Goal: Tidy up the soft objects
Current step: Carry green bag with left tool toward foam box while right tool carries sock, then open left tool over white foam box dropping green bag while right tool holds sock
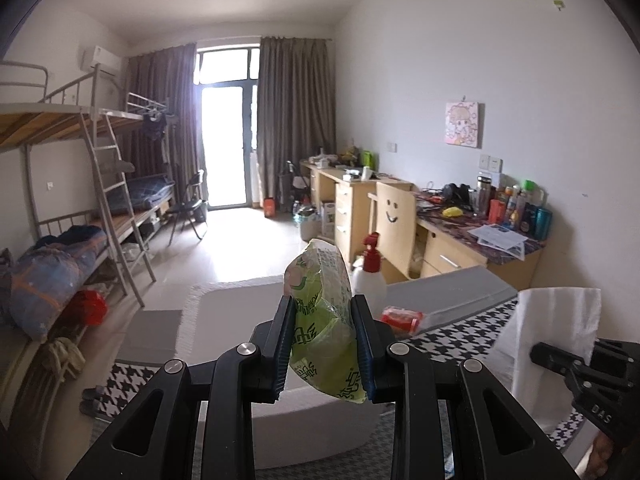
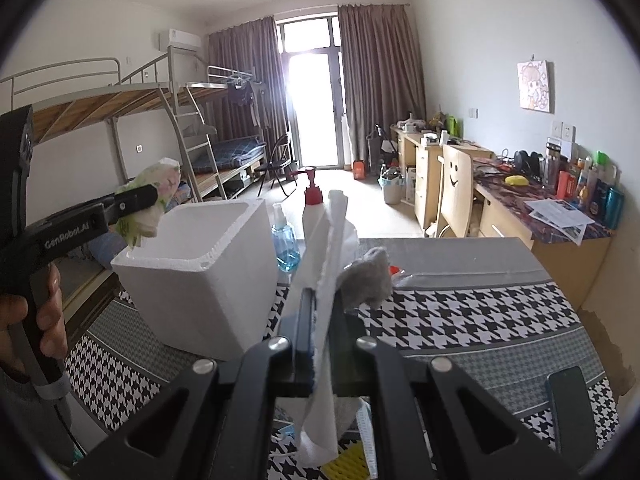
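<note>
Holding green tissue pack [image 1: 320, 312] clamped in left tool [image 1: 323, 344], long axis upright, directly over open foam box [image 2: 192, 264] (nearer arm). Right tool [image 2: 320, 340] pinching white paper towel [image 2: 324, 288], box ahead-left, on the bench [image 2: 480, 320]. Probable next: lower pack straight down.

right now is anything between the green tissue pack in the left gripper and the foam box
Nothing visible. The left gripper holds the green tissue pack just above the open white foam box, at its left rim.
</note>
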